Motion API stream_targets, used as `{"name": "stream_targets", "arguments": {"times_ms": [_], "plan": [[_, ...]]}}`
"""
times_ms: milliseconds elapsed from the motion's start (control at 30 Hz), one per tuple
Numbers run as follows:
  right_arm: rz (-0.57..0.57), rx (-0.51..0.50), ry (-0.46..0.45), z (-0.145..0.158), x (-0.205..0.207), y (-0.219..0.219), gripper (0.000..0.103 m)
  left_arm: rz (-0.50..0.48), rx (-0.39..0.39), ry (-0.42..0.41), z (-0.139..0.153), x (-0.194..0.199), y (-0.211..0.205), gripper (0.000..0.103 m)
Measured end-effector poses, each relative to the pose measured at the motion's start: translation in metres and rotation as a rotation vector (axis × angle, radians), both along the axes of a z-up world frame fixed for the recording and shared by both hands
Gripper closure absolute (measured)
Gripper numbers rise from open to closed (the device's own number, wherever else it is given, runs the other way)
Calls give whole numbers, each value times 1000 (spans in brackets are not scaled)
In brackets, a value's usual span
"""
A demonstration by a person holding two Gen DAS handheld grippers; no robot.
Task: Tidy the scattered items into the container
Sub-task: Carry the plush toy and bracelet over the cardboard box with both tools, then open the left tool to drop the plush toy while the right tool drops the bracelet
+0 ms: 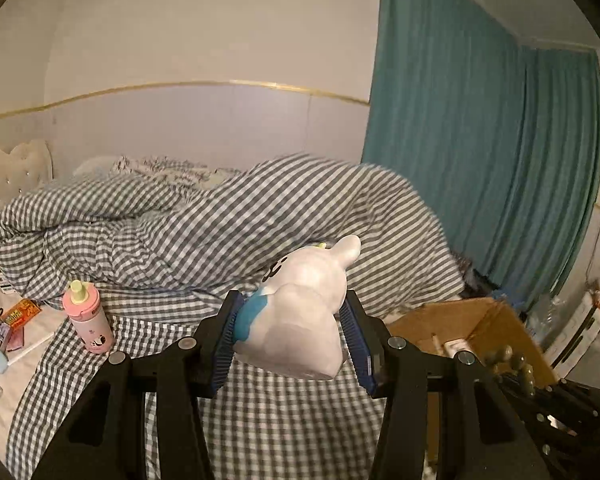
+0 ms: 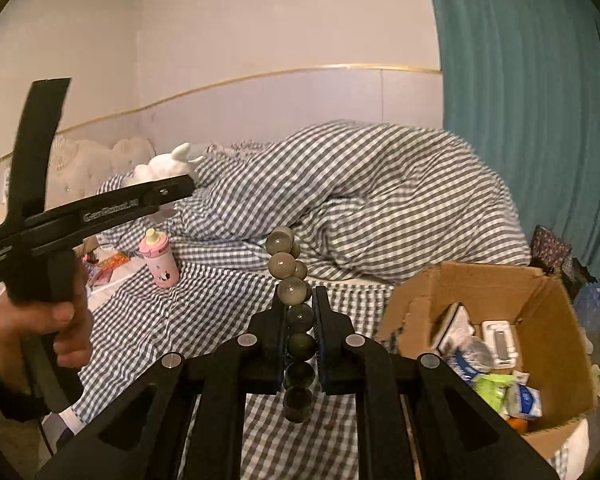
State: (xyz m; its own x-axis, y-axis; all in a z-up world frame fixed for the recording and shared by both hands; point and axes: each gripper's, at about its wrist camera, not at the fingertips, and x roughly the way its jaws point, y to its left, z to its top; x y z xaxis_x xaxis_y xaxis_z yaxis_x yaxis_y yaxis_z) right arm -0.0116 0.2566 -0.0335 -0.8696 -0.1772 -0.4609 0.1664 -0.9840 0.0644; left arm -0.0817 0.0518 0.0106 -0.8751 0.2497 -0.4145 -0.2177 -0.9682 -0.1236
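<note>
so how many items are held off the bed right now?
2. White toy clamped in the left gripper; bead string pinched in the right gripper. Pink bottle stands on the bed; the duvet may hide more.

- The right gripper (image 2: 296,312) is seen closed on a string of large grey-green beads (image 2: 290,276), which runs between its fingers and stands up beyond the fingertips.
- A cardboard box (image 2: 540,320) is seen open at the right on the bed, with packets and small cartons inside.
- A grey-and-white checked duvet (image 2: 380,200) is heaped behind the beads.
- A pink bottle (image 2: 160,260) with a pale cap is stood upright on the checked sheet at the left.
- The left gripper (image 2: 180,186) is held by a hand (image 2: 40,328) at the left edge; a white plush toy (image 2: 168,166) is seen at its tip.
- A teal curtain (image 2: 532,120) is hung at the right.
</note>
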Motion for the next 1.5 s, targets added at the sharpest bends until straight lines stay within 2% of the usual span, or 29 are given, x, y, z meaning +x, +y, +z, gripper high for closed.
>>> {"name": "stream_targets", "arguments": {"times_ms": [267,600,800,1033,1200,1233,1267,1300,1367,1500], "plan": [[-90,-7,52,26,44,54,92,-27,24,56,25,47,40,53],[-199,-11,58,28,67,117,92,-90,-8,45,24,53,103,53],[-272,-8,-34,-2,53,161,92,-140,-52,10,6,42,149,53],[-316,-15,-159,-48,16,213,92,-211,-94,-70,-29,17,204,53],[-333,-19,-208,-74,-4,234,91,-253,-128,-102,-50,1,234,53],[-342,-16,-214,-78,-9,235,88,-260,-132,-106,-53,-2,239,53],[-349,-14,-220,-81,-13,238,72,-267,-135,-110,-55,-4,243,53],[-353,-15,-218,-82,-14,240,49,-274,-139,-115,-58,-7,248,53],[-369,-6,-189,-82,-12,243,28,-287,-143,-121,-63,-12,256,53],[-408,26,-122,-75,-4,248,25,-316,-157,-138,-76,-19,272,53]]}}
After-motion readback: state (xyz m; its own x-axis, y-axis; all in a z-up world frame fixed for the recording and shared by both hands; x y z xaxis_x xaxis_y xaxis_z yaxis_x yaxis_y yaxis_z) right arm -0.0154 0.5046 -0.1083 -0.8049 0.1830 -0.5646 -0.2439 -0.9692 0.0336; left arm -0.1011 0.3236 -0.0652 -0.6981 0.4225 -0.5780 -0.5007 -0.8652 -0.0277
